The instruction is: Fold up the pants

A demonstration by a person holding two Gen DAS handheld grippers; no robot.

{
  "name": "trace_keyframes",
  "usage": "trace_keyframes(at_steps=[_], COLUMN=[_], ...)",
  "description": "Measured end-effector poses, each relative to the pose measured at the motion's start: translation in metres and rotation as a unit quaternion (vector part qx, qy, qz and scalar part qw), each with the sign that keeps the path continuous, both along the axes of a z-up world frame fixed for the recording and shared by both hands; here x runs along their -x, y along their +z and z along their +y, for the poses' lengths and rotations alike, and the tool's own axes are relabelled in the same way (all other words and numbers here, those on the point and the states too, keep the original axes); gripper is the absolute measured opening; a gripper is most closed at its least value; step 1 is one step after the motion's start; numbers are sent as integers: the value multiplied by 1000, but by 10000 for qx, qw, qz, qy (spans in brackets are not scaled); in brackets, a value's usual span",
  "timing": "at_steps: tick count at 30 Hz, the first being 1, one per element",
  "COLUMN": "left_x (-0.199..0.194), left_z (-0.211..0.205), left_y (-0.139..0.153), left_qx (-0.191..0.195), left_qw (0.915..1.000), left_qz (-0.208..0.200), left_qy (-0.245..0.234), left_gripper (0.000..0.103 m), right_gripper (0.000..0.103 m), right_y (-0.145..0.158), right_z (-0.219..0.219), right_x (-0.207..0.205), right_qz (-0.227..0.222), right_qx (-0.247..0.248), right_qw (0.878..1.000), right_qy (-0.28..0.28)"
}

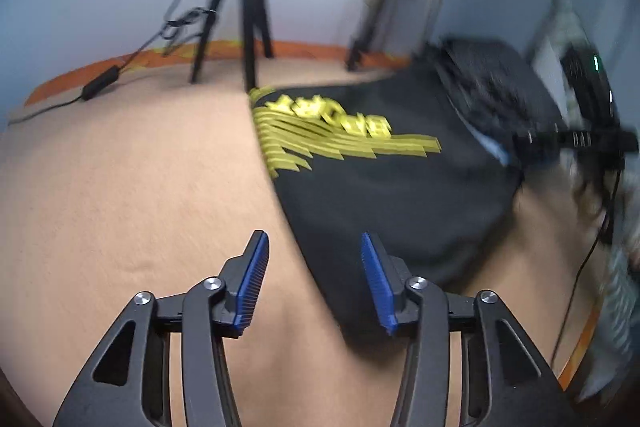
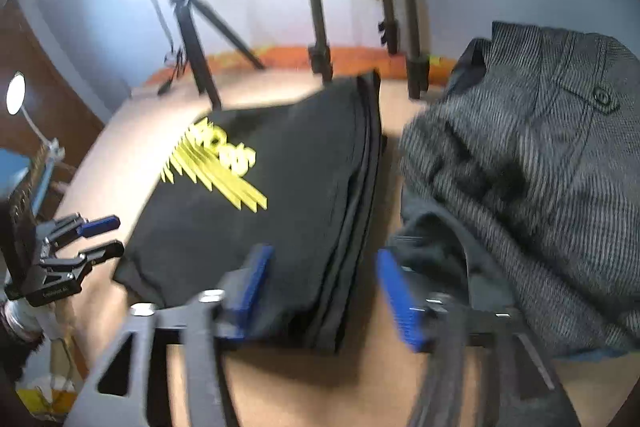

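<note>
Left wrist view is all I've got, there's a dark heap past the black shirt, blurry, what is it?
Observer: The right wrist view shows it clearly: grey ribbed pants, bunched up, not folded, with a buttoned pocket flap facing up.
Operator: Are they touching the black shirt?
Observer: The right view shows bare tan table between most of the folded black shirt and the pants; nearer the camera I cannot tell.
Operator: Is my right hand-held gripper on anything?
Observer: No. The right hand-held gripper is open, holding nothing, above the shirt's stacked edge.
Operator: And my left one, seen from there?
Observer: The left hand-held gripper is open too, off the shirt's far corner.
</note>
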State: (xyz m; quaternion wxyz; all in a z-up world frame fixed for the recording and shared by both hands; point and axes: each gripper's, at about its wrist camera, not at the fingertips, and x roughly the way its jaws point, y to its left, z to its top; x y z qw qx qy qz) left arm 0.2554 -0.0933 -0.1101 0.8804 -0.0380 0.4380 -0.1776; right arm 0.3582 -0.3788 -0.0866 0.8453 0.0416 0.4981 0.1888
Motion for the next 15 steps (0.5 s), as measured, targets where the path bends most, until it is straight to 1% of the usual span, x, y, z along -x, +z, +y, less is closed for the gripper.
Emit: trace_keyframes(at_steps=[2,3,6,11,15], left_x=[-19,-26,-46,-72,-88], left_z=[8,9,7,7,6], left_y=[0,-2,-6,-12,-15], left_qx=[325,409,407,571,656], left_qw=[9991,9986,9982,9963,9953], left_qz=[178,231,309,397,377], left_qy=[192,251,311,508,597], left_gripper=[47,47,47,47,47], right_gripper=[73,72,72,72,72], right_y=[-3,-6,-15,-23,-32], right_z=[0,0,2,9,19], right_x=[-17,-26,-46,-71,-90], right_qz=[207,327,534,632,739], right_qx=[-226,-306,-392,-297,3], right_qw=[9995,9989,9972,9956,9946], right_qy=[-41,-100,-350,-617,-734])
